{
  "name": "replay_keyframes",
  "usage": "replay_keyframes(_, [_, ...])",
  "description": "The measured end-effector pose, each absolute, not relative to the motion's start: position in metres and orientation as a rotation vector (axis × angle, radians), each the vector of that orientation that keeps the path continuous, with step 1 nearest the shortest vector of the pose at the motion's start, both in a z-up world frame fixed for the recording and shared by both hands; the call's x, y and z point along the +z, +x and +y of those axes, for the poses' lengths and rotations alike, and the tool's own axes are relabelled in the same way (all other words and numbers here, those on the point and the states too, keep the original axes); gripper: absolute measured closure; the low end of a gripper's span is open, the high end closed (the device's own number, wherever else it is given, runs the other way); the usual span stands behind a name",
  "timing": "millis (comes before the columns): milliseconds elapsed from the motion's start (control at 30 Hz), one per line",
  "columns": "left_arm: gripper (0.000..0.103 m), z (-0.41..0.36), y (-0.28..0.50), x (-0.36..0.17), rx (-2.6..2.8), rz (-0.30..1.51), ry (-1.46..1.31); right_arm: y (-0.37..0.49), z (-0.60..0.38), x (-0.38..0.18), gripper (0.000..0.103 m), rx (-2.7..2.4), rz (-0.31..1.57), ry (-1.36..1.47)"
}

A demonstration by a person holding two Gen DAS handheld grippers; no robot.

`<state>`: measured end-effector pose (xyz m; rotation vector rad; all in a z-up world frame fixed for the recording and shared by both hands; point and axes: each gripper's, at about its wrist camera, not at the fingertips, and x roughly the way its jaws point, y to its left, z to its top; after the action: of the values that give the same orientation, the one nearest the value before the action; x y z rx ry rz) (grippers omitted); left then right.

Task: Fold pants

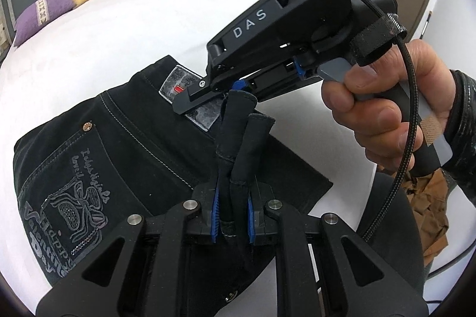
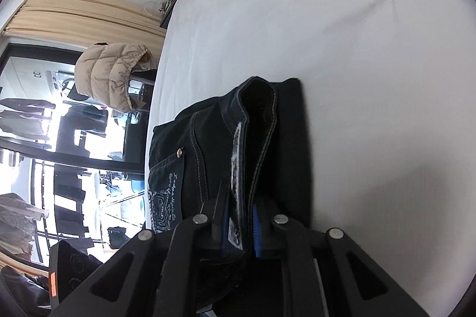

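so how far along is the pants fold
Partly done: the pants already lie doubled on the bed, back pocket up. In hand: the left claw pinches the leg hems, and the right claw clamps the waistband. Left: lay the hems down flat, let go, smooth.

We are seeing the pants point(image 1: 125, 138) running off the lower left edge, pocket lettering only partly readable. The left gripper point(image 1: 233, 215) is covering the folded cloth behind its fingers point(image 1: 214, 220). The right gripper point(image 1: 238, 87) is hiding part of the waist patch point(image 1: 178, 86). In the right wrist view, the right gripper's point(image 2: 241, 230) frame is blocking the pants' point(image 2: 208, 138) lower part, and things beyond the window are blurring out.
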<state>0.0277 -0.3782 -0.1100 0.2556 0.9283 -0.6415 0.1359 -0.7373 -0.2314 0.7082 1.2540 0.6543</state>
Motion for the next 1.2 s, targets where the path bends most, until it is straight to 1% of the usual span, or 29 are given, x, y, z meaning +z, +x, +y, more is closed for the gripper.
replay_keyframes(267, [0.091,-0.387,0.023,-0.115,-0.656,0.933,0.272,0.125,-0.742,-0.241,0.089,0.623,1.241,0.759])
replay_keyframes(333, [0.084,-0.384,0.022,-0.119,-0.664,0.94,0.27,0.125,-0.747,-0.25,0.089,0.616,1.235,0.794])
replay_keyframes(367, [0.083,-0.384,0.022,-0.119,-0.668,0.94,0.268,0.125,-0.748,-0.254,0.088,0.624,1.227,0.819])
replay_keyframes(400, [0.078,-0.382,0.021,-0.117,-0.677,0.939,0.252,0.124,-0.749,-0.256,0.086,0.632,1.216,0.834])
replay_keyframes(433, [0.072,-0.377,0.021,-0.113,-0.699,0.943,0.223,0.122,-0.751,-0.257,0.083,0.633,1.209,0.852])
replay_keyframes(467, [0.067,-0.373,0.021,-0.111,-0.716,0.948,0.199,0.121,-0.752,-0.255,0.077,0.626,1.205,0.868])
replay_keyframes(500, [0.055,-0.366,0.02,-0.106,-0.732,0.956,0.164,0.12,-0.754,-0.252,0.071,0.61,1.199,0.874])
replay_keyframes(533, [0.045,-0.356,0.018,-0.1,-0.741,0.961,0.126,0.117,-0.757,-0.247,0.069,0.59,1.187,0.874])
replay_keyframes(567, [0.042,-0.348,0.017,-0.095,-0.751,0.96,0.094,0.115,-0.761,-0.242,0.063,0.572,1.172,0.875])
replay_keyframes(600, [0.039,-0.337,0.014,-0.088,-0.76,0.958,0.059,0.112,-0.766,-0.236,0.062,0.553,1.153,0.879])
replay_keyframes(633, [0.039,-0.326,0.012,-0.082,-0.767,0.956,0.031,0.108,-0.77,-0.23,0.062,0.543,1.136,0.886])
replay_keyframes(667, [0.039,-0.316,0.01,-0.077,-0.769,0.951,0.008,0.104,-0.773,-0.224,0.066,0.545,1.123,0.888])
replay_keyframes(700, [0.039,-0.301,0.01,-0.073,-0.764,0.947,-0.026,0.099,-0.772,-0.216,0.081,0.558,1.107,0.879])
replay_keyframes(767, [0.039,-0.274,0.014,-0.069,-0.752,0.947,-0.119,0.091,-0.764,-0.202,0.093,0.602,1.085,0.858])
replay_keyframes(833, [0.039,-0.244,0.028,-0.07,-0.711,0.941,-0.188,0.084,-0.747,-0.197,0.093,0.65,1.084,0.847])
replay_keyframes(900, [0.04,-0.22,0.044,-0.074,-0.671,0.932,-0.239,0.08,-0.726,-0.207,0.094,0.681,1.133,0.818])
replay_keyframes(967, [0.049,-0.201,0.067,-0.072,-0.637,0.931,-0.319,0.077,-0.715,-0.23,0.094,0.649,1.208,0.819])
replay_keyframes(1000, [0.056,-0.189,0.082,-0.071,-0.623,0.926,-0.347,0.076,-0.714,-0.24,0.103,0.627,1.235,0.829])
replay_keyframes(1033, [0.062,-0.183,0.093,-0.07,-0.618,0.921,-0.362,0.075,-0.717,-0.252,0.103,0.605,1.25,0.857])
replay_keyframes(1100, [0.064,-0.173,0.115,-0.076,-0.632,0.937,-0.411,0.068,-0.729,-0.269,0.103,0.608,1.214,0.965])
replay_keyframes(1133, [0.069,-0.171,0.123,-0.079,-0.632,0.952,-0.426,0.066,-0.732,-0.272,0.103,0.61,1.199,0.995])
replay_keyframes(1200, [0.07,-0.17,0.133,-0.087,-0.633,0.972,-0.425,0.063,-0.734,-0.277,0.103,0.612,1.174,1.023])
